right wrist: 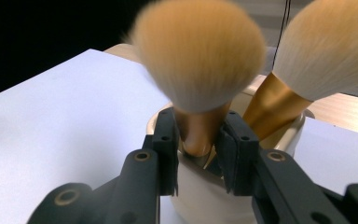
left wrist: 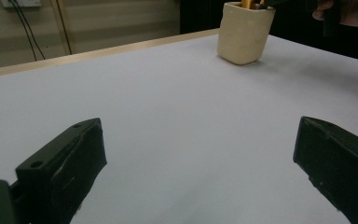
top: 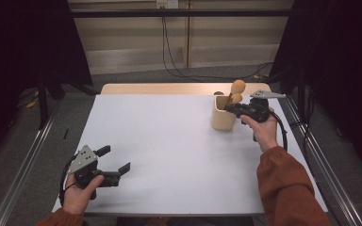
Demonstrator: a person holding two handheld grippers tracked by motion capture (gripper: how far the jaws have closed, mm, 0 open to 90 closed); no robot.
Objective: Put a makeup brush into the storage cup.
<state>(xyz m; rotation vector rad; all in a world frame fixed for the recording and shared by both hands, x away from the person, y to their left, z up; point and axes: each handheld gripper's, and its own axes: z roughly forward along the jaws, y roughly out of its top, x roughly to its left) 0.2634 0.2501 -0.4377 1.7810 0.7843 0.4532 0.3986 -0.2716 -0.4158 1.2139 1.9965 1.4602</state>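
Two brushes stand in the cup [right wrist: 205, 196]; right gripper [right wrist: 199, 142] clamps one brush [right wrist: 200, 70], left gripper [left wrist: 200, 154] gapes empty

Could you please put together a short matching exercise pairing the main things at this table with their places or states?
Things:
1. left gripper
2. right gripper
3. cup
4. second brush

States or places:
A. stands on the table's far right part
B. jaws wide apart over bare tabletop
C. leans in the cup, untouched
D. jaws around a brush handle at the cup's rim

Pairs: 1-B, 2-D, 3-A, 4-C
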